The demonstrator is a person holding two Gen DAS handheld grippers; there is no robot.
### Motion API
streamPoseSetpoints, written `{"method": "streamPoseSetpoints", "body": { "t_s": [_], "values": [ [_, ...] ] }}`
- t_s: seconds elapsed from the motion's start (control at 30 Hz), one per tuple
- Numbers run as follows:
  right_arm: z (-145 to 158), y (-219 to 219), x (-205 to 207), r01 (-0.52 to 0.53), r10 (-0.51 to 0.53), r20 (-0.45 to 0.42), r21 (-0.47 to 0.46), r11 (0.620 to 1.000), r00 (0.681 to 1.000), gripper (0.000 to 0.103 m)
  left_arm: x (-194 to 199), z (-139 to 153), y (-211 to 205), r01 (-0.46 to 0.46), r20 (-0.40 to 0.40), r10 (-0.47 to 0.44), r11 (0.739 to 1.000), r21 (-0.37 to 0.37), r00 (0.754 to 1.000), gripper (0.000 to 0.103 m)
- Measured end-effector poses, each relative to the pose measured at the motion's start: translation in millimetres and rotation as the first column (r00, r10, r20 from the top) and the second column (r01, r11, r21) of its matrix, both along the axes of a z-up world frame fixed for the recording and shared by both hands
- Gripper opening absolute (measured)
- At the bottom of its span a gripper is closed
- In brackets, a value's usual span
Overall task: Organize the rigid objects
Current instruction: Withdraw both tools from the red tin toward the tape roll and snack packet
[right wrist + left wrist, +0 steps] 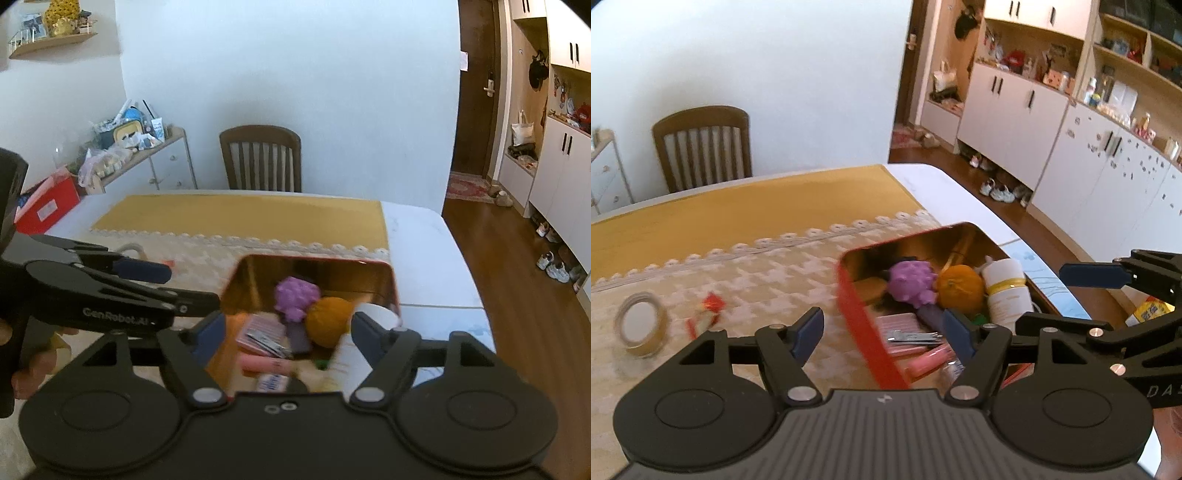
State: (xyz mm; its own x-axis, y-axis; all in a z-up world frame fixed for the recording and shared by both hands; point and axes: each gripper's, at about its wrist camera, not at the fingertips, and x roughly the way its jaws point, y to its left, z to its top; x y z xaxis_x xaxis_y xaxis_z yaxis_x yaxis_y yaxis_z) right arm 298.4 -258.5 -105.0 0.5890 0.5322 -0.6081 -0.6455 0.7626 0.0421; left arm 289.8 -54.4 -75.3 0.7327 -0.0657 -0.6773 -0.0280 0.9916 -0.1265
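While both tools hang above the table, the left gripper point(882, 334) has its jaws spread with nothing pinched, straddling the near left wall of the red tin point(866, 325). The right gripper point(288, 332) is likewise spread and empty, hanging over the tin's open top.

The tin sits on a pale patterned cloth point(746, 273) near the table's right side, its right wall close to the white table edge point(979, 206), beyond which the wooden floor point(517, 258) drops away. Inside lie a purple knobbly toy point(912, 282), an orange ball point(960, 288), a white bottle point(1006, 291) leaning on the right wall, a pink case point(899, 326) and pink pens point(929, 360); the contents crowd the tin, with a little bare floor at its far left corner.

To the left of the tin the cloth is mostly open: only a roll of tape point(641, 325) and a small red scrap point(707, 312) lie there, well apart from the tin. Farther off, the yellow runner point(240, 214) is bare up to the chair point(260, 158).
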Motion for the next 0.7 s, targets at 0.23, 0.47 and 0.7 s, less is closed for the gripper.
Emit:
{"method": "streamPoseSetpoints", "body": {
  "t_s": [0.23, 0.47, 0.7],
  "values": [
    [4.1, 37.7, -21.2, -0.003, 0.002, 0.018, 0.016, 1.0, 1.0, 0.092, -35.3, 11.1, 48.9, -0.049, 0.067, 0.047, 0.998, 0.025, 0.997, 0.079],
    [5.8, 81.9, -37.5, -0.022, 0.021, 0.027, 0.038, 0.999, 0.999, 0.103, -61.4, 13.8, 96.4, -0.089, 0.122, 0.081, 0.994, 0.063, 0.989, 0.084],
    [3.7, 124.1, -40.2, -0.019, 0.019, 0.016, 0.029, 0.999, 1.0, 0.103, -74.5, 1.7, 134.1, -0.12, 0.145, 0.105, 0.987, 0.103, 0.984, 0.084]
  ]
}}
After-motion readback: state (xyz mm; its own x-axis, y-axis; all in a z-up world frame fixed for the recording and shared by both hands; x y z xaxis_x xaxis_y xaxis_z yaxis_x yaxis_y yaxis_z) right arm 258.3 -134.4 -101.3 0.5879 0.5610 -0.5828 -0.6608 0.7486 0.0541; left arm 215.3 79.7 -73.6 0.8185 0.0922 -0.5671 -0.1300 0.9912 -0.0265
